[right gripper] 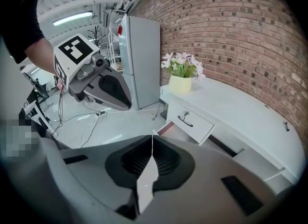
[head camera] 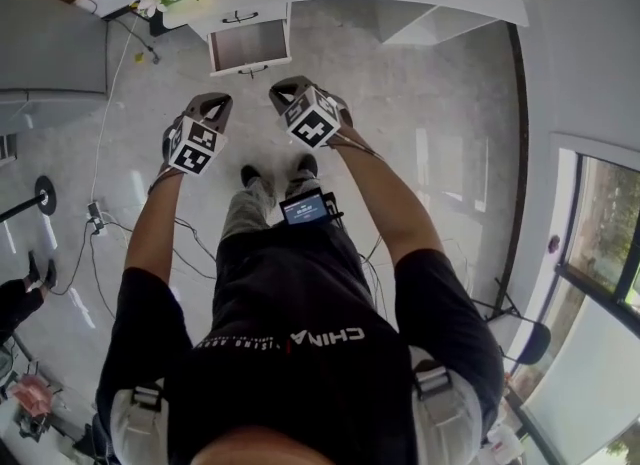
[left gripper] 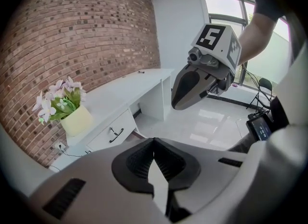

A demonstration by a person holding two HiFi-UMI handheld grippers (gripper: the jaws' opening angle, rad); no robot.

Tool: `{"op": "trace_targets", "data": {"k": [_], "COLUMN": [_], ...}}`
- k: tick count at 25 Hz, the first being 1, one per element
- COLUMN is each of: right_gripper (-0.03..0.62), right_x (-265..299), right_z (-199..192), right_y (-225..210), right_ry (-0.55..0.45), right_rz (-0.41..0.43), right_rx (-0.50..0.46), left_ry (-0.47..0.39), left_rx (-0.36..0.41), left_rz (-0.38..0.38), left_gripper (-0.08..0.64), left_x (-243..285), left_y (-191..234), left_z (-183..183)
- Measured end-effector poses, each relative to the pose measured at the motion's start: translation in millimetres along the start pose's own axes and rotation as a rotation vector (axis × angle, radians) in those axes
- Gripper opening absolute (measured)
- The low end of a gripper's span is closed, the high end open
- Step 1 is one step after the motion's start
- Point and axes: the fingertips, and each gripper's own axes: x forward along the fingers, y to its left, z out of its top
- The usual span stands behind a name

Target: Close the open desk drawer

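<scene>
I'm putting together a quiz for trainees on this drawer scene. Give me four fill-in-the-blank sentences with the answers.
1. The wall behind the desk is made of ___.
2. The pot on the desk holds ___.
3. The lower drawer is ___, the upper drawer closed.
4. The left gripper and right gripper are empty, jaws ___.
Answers: brick; flowers; open; shut.

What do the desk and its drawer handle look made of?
The desk looks like white painted or laminated board: smooth, matte, no grain showing. The drawer handle is a thin, dark, curved bar, probably metal, though it is too small to be sure.
</scene>
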Motion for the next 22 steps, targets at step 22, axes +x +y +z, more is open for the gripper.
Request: {"op": "trace_targets", "data": {"k": [22], "right_gripper": [0.017], "right_x": [351.5], "right_z": [-196.8], "right_y": [-79.0], "right_ry": [-0.048], "right_rz": [-0.053], "right_rx": [-0.043], "left_ry": [-0.042], "left_rx": [0.036], "left_rz": [0.057], "left_gripper": [0.012], "left_x": [314.8], "left_y": [54.0], "left_z": [-258.9]}}
